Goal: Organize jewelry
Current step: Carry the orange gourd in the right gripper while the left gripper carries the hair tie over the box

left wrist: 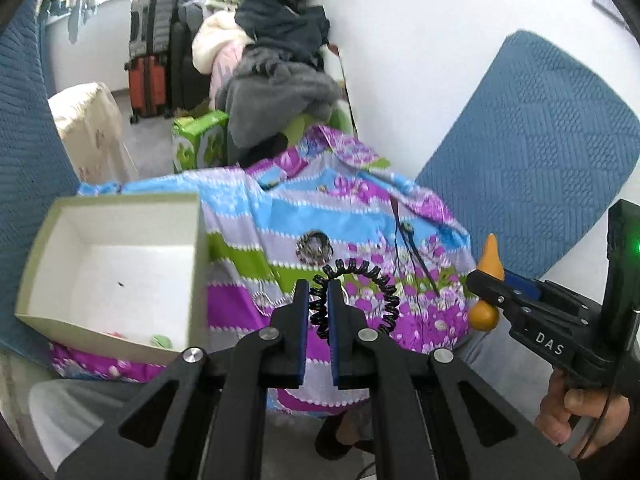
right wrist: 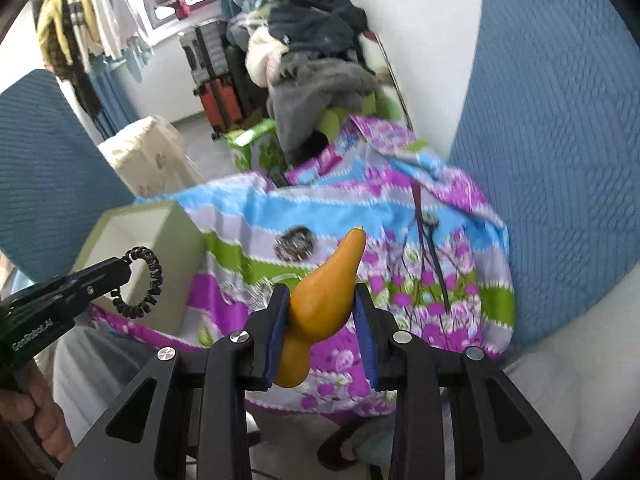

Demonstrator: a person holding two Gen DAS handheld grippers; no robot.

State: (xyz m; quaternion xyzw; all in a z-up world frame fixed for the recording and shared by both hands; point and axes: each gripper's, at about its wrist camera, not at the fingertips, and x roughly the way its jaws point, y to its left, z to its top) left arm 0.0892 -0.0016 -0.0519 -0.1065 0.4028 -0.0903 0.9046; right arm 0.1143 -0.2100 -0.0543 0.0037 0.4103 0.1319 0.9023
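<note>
Left wrist view: a quilted blue chair back (left wrist: 532,128) and heaped clothes (left wrist: 276,60) frame a room where a striped floral cloth (left wrist: 280,216) covers the work surface. At the cloth's left edge sits an open white box (left wrist: 120,264), lying left of the left gripper (left wrist: 319,300), the nearer of the two, whose fingers are pinched on a black coiled hair tie (left wrist: 376,284) looping off to the right. Beyond the cloth's right edge, the right gripper (right wrist: 320,312) clamps an orange gourd-shaped pendant (right wrist: 324,296), its narrow end pointing up and away. A round beaded piece (left wrist: 314,246) and a dark corded necklace (left wrist: 408,248) lie mid-cloth.
</note>
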